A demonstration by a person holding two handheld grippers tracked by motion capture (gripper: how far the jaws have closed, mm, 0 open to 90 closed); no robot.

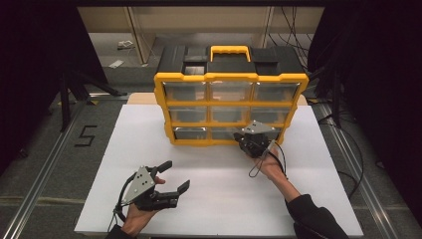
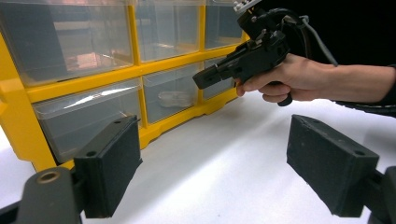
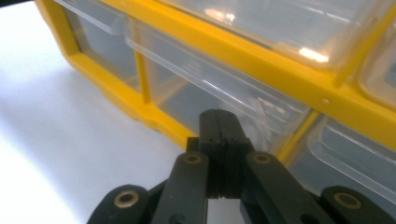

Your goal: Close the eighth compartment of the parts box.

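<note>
Behind clear drawer front [image 2: 172, 91], pale object [image 2: 173, 98]

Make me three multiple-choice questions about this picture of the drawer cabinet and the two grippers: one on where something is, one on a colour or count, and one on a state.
1. Where is the right gripper?
A. at the bottom row of the drawer cabinet
B. on the cabinet's handle
C. at the table's near edge

2. What colour is the cabinet's frame?
A. red
B. yellow
C. green

3. How do the left gripper's jaws stand?
A. pressed together
C. clamped on a drawer
B. wide apart with nothing between them

Answers:
1 A, the high view shows it in front of the lowest drawers, by the middle drawer.
2 B, the frame around the clear drawers is yellow in every view.
3 B, the left gripper view shows both pads spread with bare white table between them.
</note>
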